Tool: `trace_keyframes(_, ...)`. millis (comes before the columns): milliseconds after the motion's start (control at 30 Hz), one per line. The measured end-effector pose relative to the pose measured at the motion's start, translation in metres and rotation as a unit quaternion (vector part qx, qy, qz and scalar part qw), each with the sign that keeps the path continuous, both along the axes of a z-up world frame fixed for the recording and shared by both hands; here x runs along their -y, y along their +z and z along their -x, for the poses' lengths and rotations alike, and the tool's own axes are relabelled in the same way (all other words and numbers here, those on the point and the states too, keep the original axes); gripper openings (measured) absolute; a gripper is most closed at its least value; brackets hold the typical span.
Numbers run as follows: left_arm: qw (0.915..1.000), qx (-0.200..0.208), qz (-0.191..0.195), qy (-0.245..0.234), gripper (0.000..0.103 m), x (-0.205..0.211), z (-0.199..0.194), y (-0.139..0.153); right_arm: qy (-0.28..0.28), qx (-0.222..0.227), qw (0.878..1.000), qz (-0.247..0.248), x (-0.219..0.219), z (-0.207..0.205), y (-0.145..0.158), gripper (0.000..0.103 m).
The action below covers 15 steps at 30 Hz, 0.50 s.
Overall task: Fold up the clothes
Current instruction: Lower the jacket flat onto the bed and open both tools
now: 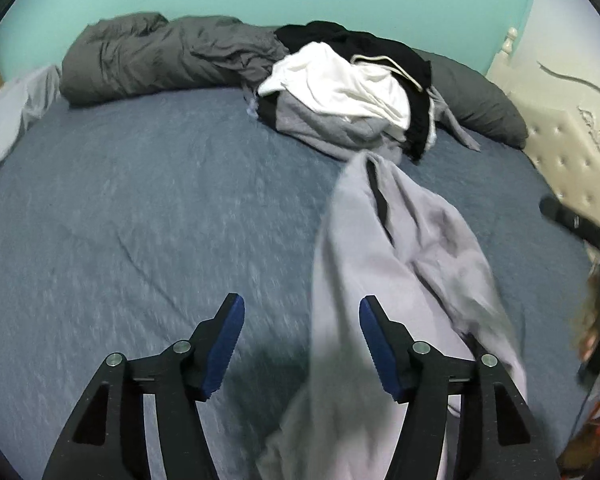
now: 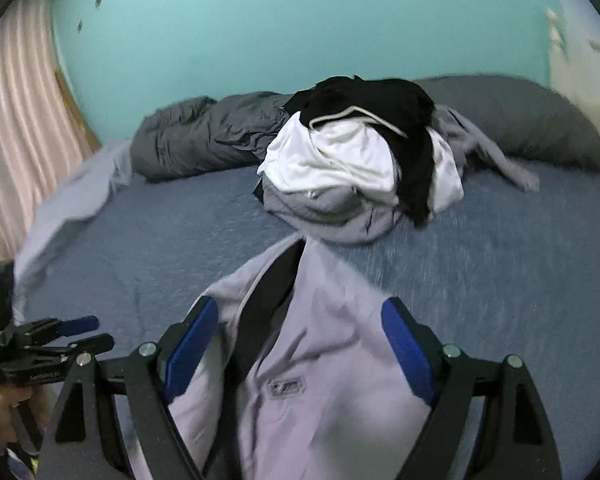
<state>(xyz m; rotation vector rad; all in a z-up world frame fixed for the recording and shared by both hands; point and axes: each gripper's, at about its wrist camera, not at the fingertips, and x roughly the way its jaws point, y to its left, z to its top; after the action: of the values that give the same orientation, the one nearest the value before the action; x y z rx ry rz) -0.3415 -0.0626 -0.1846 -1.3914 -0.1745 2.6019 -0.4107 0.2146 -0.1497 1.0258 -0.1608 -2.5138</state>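
Trousers point(image 2: 324, 360), pale grey with a black stripe, lie stretched on the bed point(image 1: 140, 208), running from the near edge toward the clothes pile point(image 1: 352, 92). Right tongs point(image 2: 304, 356) gape wide above them, pads clear of the cloth. Left tongs point(image 1: 302, 344) stand open too, the trousers' edge beneath their right finger, nothing gripped.
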Motion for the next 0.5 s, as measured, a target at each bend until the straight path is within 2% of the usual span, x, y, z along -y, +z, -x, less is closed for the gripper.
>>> trace_keyframes(100, 0.9998, 0.015, -0.008, -0.012, 0.067, -0.011, -0.027, -0.011, -0.016, 0.023, 0.998, 0.064, -0.024, -0.044, -0.019, 0.085)
trace_keyframes(200, 0.9993, 0.026, -0.006, -0.024, 0.067, -0.028, -0.049, -0.024, -0.047, 0.042, 0.993, 0.098, -0.046, -0.088, -0.041, 0.085)
trace_keyframes(367, 0.9988, 0.035, -0.002, -0.034, 0.067, -0.053, -0.071, -0.042, -0.114, 0.048, 0.985, 0.12, -0.074, -0.143, -0.072, 0.085)
trace_keyframes(500, 0.9983, 0.042, 0.003, -0.041, 0.067, -0.069, -0.078, -0.059, -0.115, 0.051, 0.983, 0.13, -0.085, -0.173, -0.094, 0.085)
